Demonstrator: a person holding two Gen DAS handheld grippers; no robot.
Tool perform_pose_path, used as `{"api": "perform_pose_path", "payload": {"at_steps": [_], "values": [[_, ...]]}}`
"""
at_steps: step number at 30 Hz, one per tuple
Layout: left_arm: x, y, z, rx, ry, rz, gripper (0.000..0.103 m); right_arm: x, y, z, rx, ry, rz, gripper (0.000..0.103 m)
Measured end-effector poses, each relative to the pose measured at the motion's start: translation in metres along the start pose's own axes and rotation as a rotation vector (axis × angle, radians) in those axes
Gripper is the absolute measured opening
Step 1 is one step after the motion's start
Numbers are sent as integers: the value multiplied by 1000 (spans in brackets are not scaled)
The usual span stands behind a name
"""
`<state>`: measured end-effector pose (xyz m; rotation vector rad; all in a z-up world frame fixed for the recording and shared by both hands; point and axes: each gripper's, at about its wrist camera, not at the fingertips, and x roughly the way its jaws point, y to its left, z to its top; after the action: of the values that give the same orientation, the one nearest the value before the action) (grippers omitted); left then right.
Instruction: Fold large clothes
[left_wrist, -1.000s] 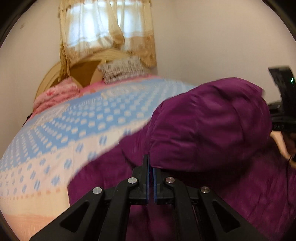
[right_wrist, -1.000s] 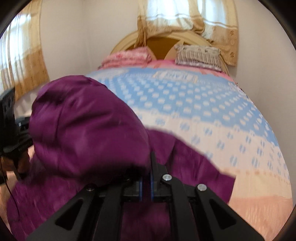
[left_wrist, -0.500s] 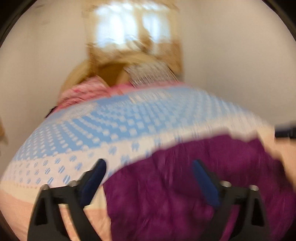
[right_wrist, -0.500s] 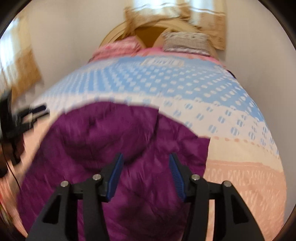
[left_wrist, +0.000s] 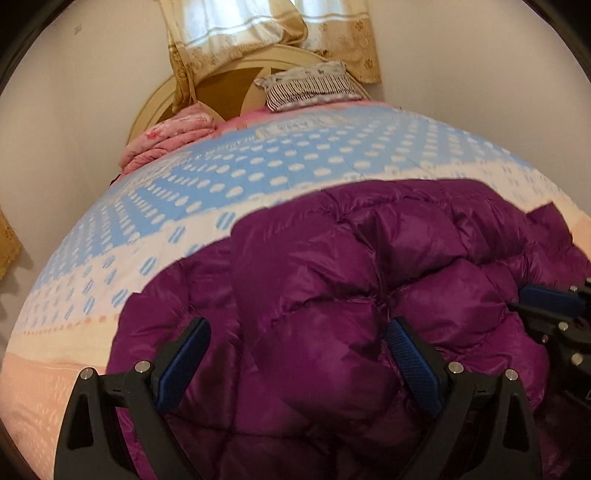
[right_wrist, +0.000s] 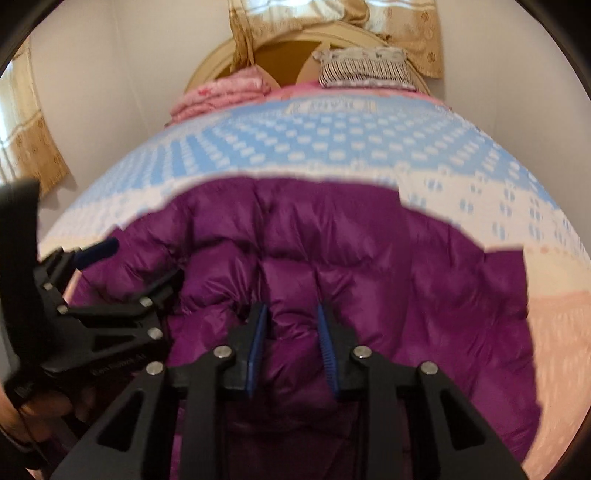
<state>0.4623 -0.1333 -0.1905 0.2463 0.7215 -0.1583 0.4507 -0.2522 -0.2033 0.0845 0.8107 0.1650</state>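
Observation:
A purple quilted puffer jacket (left_wrist: 332, 280) lies bunched on the near end of the bed, folded over on itself. My left gripper (left_wrist: 297, 325) hangs just above its left half with the jaws wide open and nothing gripped. My right gripper (right_wrist: 291, 321) is pushed down onto the jacket (right_wrist: 332, 251) with its jaws closing; a puff of the fabric sits between the blue pads, which do not clearly pinch it. The left gripper (right_wrist: 133, 269) also shows at the left edge of the right wrist view, held by a hand.
The bed carries a blue, white and peach dotted cover (left_wrist: 229, 173). A folded pink quilt (left_wrist: 170, 136) and a striped pillow (left_wrist: 310, 86) rest against the round headboard (right_wrist: 221, 55). Walls run close along both sides, with curtains behind (left_wrist: 258, 33).
Both grippers were shut on a raised fold of the jacket. They let go and opened, the fold dropped flat onto the jacket, and both hands came lower. The right jaws have since narrowed.

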Motion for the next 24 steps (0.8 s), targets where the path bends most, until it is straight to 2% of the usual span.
{"api": "perform_pose_path", "payload": {"at_steps": [13,24], "values": [[17,-15,-6,41,70,19,97,5,0,-13,-20,11,-31,29],[21,-15,-3,38,81,18,97,6,5,-15,-42,12,-61,29]]}}
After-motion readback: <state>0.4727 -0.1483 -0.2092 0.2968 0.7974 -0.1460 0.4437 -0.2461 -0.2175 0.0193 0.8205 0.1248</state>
